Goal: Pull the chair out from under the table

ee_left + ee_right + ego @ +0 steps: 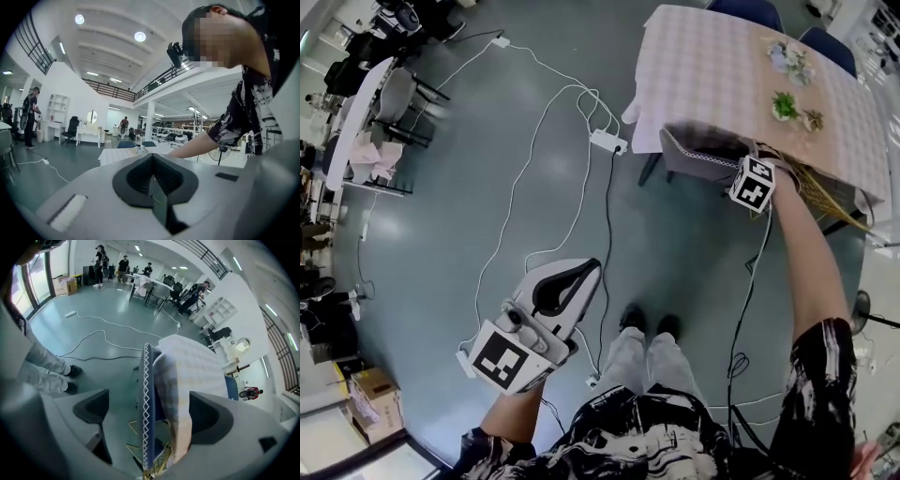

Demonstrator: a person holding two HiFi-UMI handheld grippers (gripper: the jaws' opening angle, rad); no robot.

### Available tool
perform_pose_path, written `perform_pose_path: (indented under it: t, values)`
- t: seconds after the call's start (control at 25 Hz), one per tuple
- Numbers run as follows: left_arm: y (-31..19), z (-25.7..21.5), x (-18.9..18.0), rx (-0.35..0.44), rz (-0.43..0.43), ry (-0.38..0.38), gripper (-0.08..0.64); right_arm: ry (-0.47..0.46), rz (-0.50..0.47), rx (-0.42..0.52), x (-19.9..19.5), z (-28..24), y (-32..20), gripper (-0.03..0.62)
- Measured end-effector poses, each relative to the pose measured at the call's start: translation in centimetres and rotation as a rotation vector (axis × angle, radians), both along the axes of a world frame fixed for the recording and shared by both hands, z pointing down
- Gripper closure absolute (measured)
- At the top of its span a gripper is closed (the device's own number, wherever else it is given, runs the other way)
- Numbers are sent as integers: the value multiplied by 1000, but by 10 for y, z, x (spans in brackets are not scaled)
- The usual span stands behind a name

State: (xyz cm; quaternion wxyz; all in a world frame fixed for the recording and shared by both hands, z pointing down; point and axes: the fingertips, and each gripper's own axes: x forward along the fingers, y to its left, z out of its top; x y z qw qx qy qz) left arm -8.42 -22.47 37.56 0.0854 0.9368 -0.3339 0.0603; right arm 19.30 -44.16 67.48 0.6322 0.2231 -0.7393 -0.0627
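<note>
The right gripper is spread wide. Its two jaws straddle the top edge of the chair, one on either side. The hanging hem of the checked cloth also lies in that gap, on the desk side of the chair back. There is clear space between the chair back and the jaw on the floor side, so the gripper is not clamped on it. I cannot tell whether the other jaw touches the cloth.

The left gripper is closed, jaw against jaw, with nothing between them. In the head view it is held low at the person's left, over the bare floor and well apart from the desk.

The chair is one grey seat with white zigzag stitching along its back. It is tucked under the near side of the desk, with its back just at the cloth's edge. Two blue chairs stand at the far side.

Three small sprigs lie on the cloth. One power strip sits on the floor near the desk corner, and white cables loop away from it. The person's two shoes are well back from the chair.
</note>
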Motion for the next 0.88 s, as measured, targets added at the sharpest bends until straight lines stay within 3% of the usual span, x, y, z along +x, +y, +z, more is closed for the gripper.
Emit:
perform_pose_path:
  t: [0.44,0.56,0.68,0.88]
  values:
    - [-38,21,18,15,46,16,555,97,-6,-142,5,77,-17,77]
    - [-45,24,29,18,68,8,555,116,-12,-130,10,83,-19,166]
    - [-47,29,39,13,84,2,555,145,-30,-79,16,89,-26,349]
    - [-49,42,42,-18,85,-12,555,167,-76,-63,17,95,-29,442]
